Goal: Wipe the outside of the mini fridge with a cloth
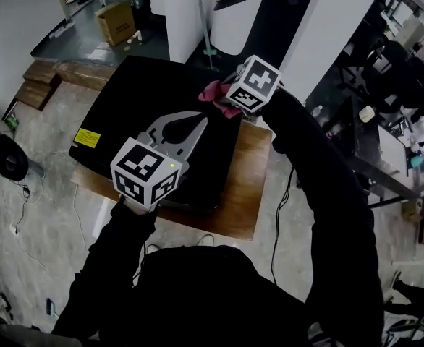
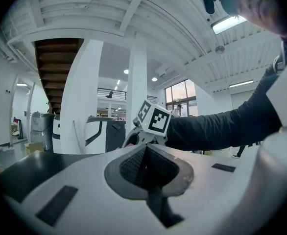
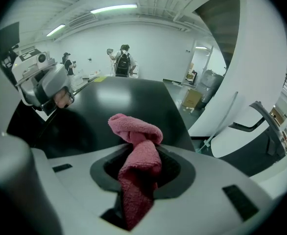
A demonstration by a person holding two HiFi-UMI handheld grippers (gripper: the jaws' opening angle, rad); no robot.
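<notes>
The right gripper [image 3: 136, 155] clamps the pink cloth [image 3: 133, 126] in its fingers over the mini fridge [image 1: 129, 96] top's far side, beyond the left gripper [image 2: 146, 154], whose fingers are closed and empty.

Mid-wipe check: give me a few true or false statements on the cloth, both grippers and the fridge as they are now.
1. The right gripper is shut on the pink cloth. True.
2. The left gripper holds a second cloth. False: its jaws are together with nothing between them.
3. The mini fridge is white. False: it is black.
4. A yellow label shows on the fridge. True.
5. The fridge stands directly on the floor. False: it rests on a wooden surface.
</notes>
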